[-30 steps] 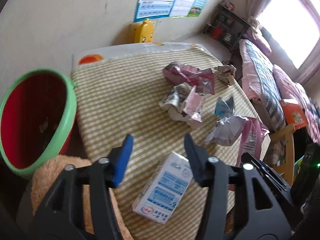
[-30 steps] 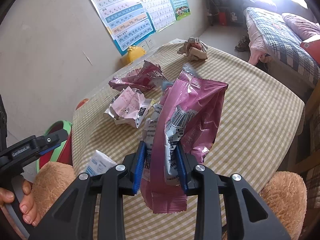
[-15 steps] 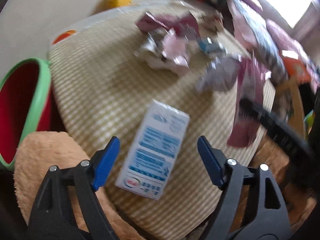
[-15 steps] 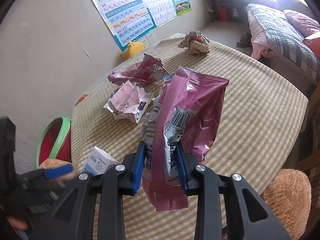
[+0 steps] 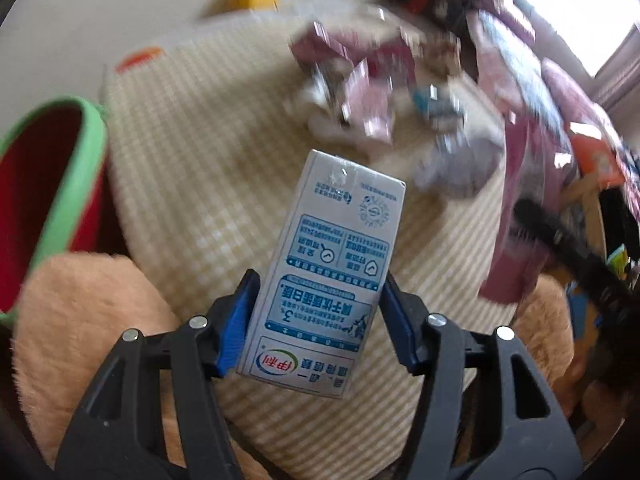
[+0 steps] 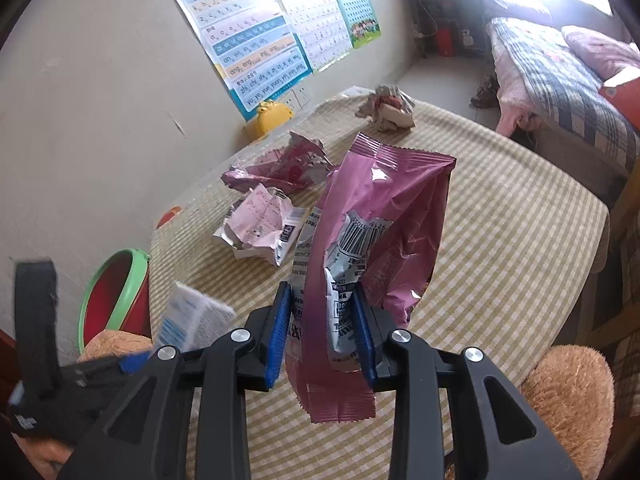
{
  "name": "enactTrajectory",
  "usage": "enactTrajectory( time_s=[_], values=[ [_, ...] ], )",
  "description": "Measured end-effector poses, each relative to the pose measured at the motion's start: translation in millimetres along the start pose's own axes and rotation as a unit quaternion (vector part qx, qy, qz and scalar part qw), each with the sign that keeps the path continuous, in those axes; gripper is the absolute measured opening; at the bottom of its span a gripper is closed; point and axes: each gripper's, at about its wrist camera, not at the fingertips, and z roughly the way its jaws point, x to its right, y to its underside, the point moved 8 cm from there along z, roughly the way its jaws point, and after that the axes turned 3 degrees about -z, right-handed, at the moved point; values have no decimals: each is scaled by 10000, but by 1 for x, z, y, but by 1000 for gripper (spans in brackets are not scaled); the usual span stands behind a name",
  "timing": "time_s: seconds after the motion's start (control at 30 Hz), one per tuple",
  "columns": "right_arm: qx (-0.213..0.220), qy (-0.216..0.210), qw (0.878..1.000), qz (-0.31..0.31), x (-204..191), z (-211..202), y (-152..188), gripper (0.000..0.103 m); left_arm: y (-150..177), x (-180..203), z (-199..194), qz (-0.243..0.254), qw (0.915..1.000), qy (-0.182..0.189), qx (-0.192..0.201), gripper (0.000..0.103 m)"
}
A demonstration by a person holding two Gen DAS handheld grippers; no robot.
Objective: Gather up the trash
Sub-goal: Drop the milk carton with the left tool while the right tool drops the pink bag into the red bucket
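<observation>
The main risk, I think, is with the milk carton (image 5: 325, 276): the left gripper (image 5: 316, 320) takes it only near its lower end, so most of the box stands out beyond the blue pads, and if the hand swings fast toward the red bin with the green rim (image 5: 48, 184), the smooth carton can turn between the pads or slide out and fall beside the bin. The left jaws are closing at this moment, about half open, with the carton between them; both pads appear to touch its sides, and in the right wrist view the carton looks tilted and lifted from the checked tablecloth (image 5: 192, 152). The right gripper (image 6: 322, 332) is clenched narrowly on a pink snack bag (image 6: 384, 216) together with a silver wrapper, held above the table; the loose bag hangs freely and could catch on the crumpled wrappers (image 6: 260, 228) lying on the cloth near it.
</observation>
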Motion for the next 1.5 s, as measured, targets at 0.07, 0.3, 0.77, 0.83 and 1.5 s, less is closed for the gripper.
enactTrajectory(
  time_s=[0.07,0.3,0.77,0.83,1.5],
  values=[
    [12,-62,10000,-65,-8,-2,-5,29,-13,-8,-16,-62,9993,-88,346,57],
    [43,-487,9978,-446,-60,-4,-28,29,-53,-69,-68,-771,9875,-442,1302,57],
    [-1134,-2308,9592,-1173,-251,66,-26,30,-39,-245,-114,-2377,9450,-1476,1696,57],
    [-1260,-2412,9533,-1315,-274,76,-23,30,-33,-257,-113,-2500,9417,-1514,1668,57],
    [-815,-2516,9425,-2044,-329,57,-21,60,-11,-289,-112,-3123,9236,-1536,1606,67]
  ],
)
